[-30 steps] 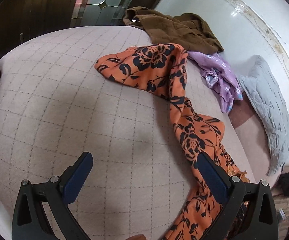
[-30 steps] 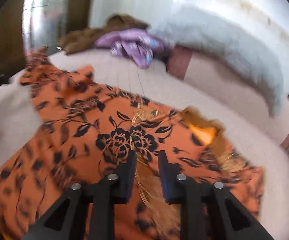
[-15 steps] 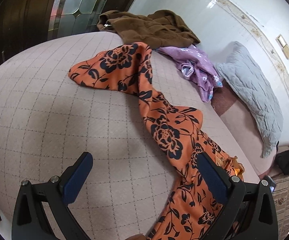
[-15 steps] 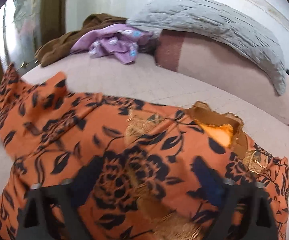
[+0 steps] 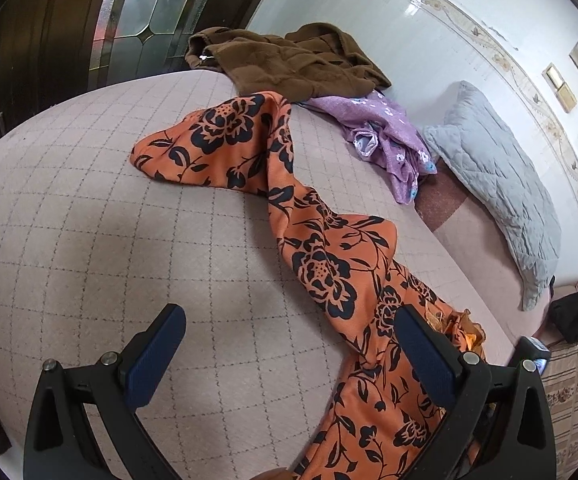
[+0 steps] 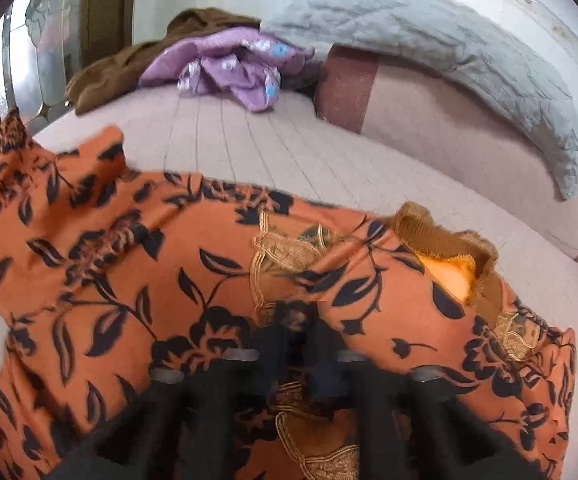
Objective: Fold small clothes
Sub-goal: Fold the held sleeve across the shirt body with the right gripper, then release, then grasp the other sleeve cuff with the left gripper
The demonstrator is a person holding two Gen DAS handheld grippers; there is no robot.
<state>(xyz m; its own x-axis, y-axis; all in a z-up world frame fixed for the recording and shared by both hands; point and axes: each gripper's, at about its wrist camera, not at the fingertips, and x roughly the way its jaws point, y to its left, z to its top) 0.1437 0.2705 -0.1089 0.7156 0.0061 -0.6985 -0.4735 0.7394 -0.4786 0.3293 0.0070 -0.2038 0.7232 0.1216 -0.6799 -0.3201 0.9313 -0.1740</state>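
Observation:
An orange garment with a black flower print (image 5: 321,264) lies stretched across the pink checked bed, from the far middle down to the near right. My left gripper (image 5: 289,356) is open and empty above the bed, its right finger over the garment's edge. In the right wrist view the same orange garment (image 6: 169,280) fills the foreground, with gold embroidery and a brown frilled neckline. My right gripper (image 6: 299,344) is blurred, its fingers close together and shut on the garment's embroidered front.
A brown fleece garment (image 5: 289,60) and a purple flowered garment (image 5: 385,136) lie at the far side of the bed (image 5: 89,240). A grey quilted pillow (image 5: 501,184) leans on the white wall at the right. A dark wooden door with glass stands at the far left.
My right gripper opened half a second ago and has shut again on the garment's front. The left gripper has pulled back and stayed open; the garment lies more spread out.

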